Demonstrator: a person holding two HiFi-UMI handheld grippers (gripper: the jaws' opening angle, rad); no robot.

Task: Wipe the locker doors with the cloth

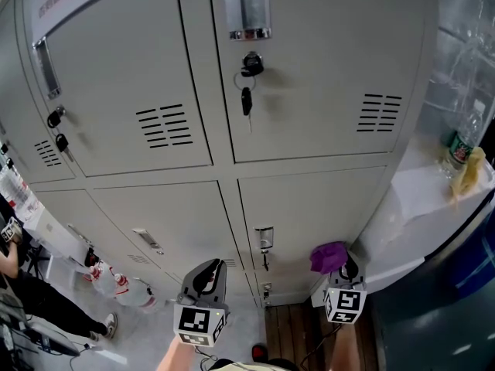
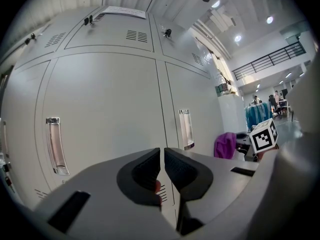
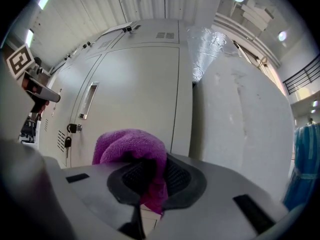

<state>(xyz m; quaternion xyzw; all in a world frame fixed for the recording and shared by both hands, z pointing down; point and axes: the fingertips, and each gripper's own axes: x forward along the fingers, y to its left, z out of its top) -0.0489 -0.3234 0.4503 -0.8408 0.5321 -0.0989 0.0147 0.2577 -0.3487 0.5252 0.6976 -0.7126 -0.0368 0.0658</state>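
Observation:
A bank of grey locker doors fills the head view, with vents, handles and hanging keys. My right gripper is low at the right, shut on a purple cloth that bunches above its jaws, just in front of the lower right door. In the right gripper view the purple cloth is pinched between the black pads, facing a tall door. My left gripper hangs low in the middle with its jaws shut and nothing between them, short of the lower doors.
A white side panel adjoins the lockers on the right, with a plastic bottle on a ledge. Bottles stand on the floor at lower left, near a seated person's legs. Wooden flooring lies below.

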